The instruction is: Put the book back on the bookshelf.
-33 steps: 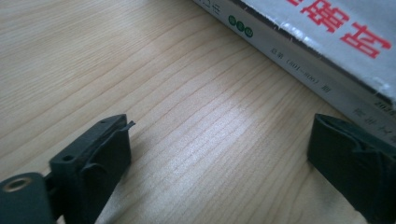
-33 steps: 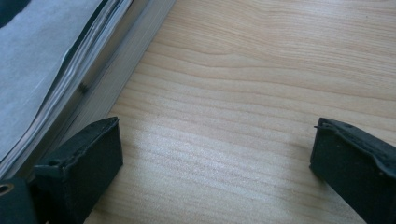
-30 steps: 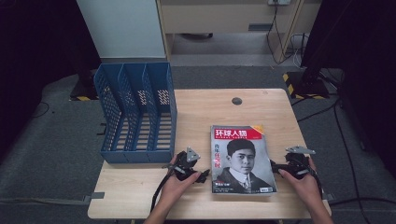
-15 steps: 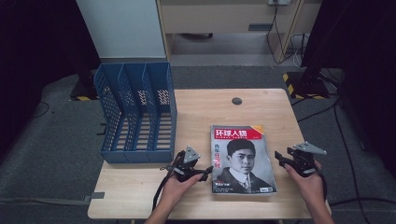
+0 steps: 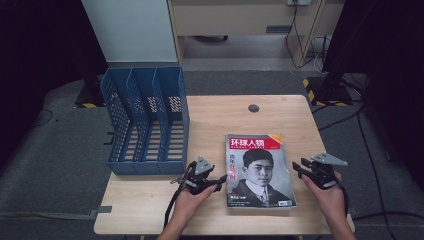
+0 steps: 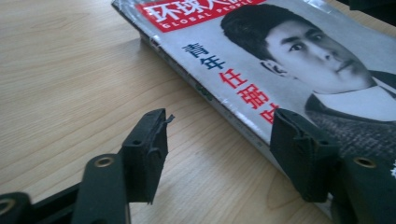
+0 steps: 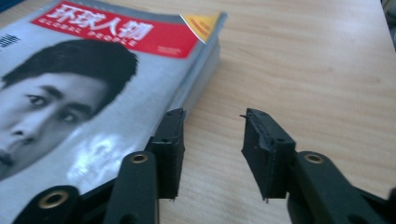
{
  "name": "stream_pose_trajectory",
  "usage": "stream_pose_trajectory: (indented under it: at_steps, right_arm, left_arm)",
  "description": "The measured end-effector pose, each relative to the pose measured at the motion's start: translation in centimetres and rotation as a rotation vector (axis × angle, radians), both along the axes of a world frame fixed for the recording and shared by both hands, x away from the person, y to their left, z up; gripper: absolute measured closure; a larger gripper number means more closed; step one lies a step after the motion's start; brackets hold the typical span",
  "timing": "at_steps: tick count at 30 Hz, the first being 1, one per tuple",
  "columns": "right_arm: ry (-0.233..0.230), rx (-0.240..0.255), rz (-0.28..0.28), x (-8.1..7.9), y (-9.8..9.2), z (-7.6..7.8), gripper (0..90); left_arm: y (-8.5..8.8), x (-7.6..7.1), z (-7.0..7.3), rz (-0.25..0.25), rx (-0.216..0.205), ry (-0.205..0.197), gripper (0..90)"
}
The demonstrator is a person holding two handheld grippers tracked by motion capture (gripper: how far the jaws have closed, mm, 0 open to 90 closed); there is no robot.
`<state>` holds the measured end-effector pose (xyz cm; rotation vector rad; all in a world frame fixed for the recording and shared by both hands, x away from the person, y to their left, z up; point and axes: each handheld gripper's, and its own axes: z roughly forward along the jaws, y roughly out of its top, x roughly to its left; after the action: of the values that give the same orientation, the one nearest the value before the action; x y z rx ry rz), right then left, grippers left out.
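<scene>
Here the magazine (image 5: 260,170) lies flat between the left claw (image 5: 218,183) and right claw (image 5: 300,167), both parted, gripping nothing.

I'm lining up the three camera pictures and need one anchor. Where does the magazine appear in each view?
High view: the magazine lies flat on the table, right of centre, between the two grippers.
Left gripper view: it runs across the upper right, its near edge slanting down toward the right-hand jaw.
Right gripper view: it fills the left side, beside the left-hand jaw.
Shared landmark: the red title band on its cover.
</scene>
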<state>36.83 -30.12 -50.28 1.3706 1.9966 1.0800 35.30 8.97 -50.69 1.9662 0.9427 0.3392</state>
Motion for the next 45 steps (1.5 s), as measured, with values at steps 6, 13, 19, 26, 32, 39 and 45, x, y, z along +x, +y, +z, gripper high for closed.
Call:
stream_pose_trajectory:
  at_steps: [6,13,19,26,32,39,45]
  right_arm:
    - [-0.034,-0.002,0.066,-0.2,1.3,0.3,61.0]
    - [0.003,0.030,0.119,0.0,2.6,0.0,40.1]
    - [0.066,0.056,0.142,0.4,3.2,-0.8,29.4]
    - [0.066,0.061,0.157,0.3,3.8,-1.0,31.0]
    - [0.041,0.041,0.177,0.4,3.9,-1.0,33.3]
    - [0.036,0.023,0.198,0.5,4.6,-0.9,32.7]
    - [0.022,0.004,0.212,0.3,4.6,-0.8,33.2]
  left_arm:
    - [-1.0,-0.7,-0.1,-0.013,-0.001,0.003,44.1]
    - [-2.6,-1.3,-0.6,-0.036,0.005,0.001,39.8]
    - [-2.6,-1.0,-1.2,-0.022,-0.029,0.029,30.5]
    - [-2.7,-1.0,-1.3,-0.067,-0.071,0.104,30.8]
    - [-2.5,-1.3,-0.9,-0.070,-0.054,0.129,33.5]
    - [-2.1,-2.2,-0.2,-0.117,-0.003,0.121,37.2]
    - [-2.4,-0.6,-1.0,-0.088,-0.044,0.132,24.2]
